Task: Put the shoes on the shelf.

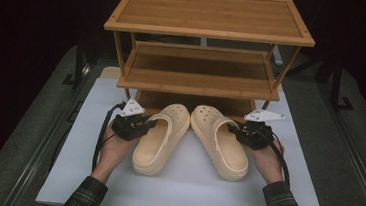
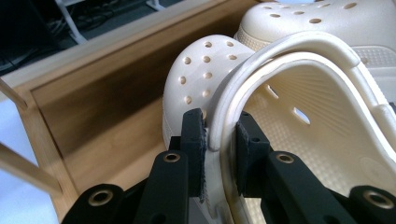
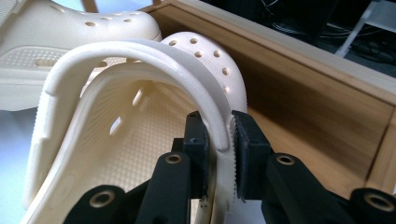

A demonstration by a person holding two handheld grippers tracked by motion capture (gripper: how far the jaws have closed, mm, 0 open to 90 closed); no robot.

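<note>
On a white tabletop [image 1: 184, 183] before a bamboo shoe rack [image 1: 209, 15], dark room around, left gripper [image 1: 141, 125] pinches the left clog [image 1: 160, 141], right gripper [image 1: 241, 133] the right clog [image 1: 220, 146].

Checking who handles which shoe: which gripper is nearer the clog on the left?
Left. The left gripper clamps the left clog's side wall; the right gripper clamps the other clog beside it.

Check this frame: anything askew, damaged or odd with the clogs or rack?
Nothing stands out. Both cream clogs, left clog and right clog, look intact, toes toward the wooden rack, which stands square. The left gripper and right gripper each clamp a clog's side wall.
</note>
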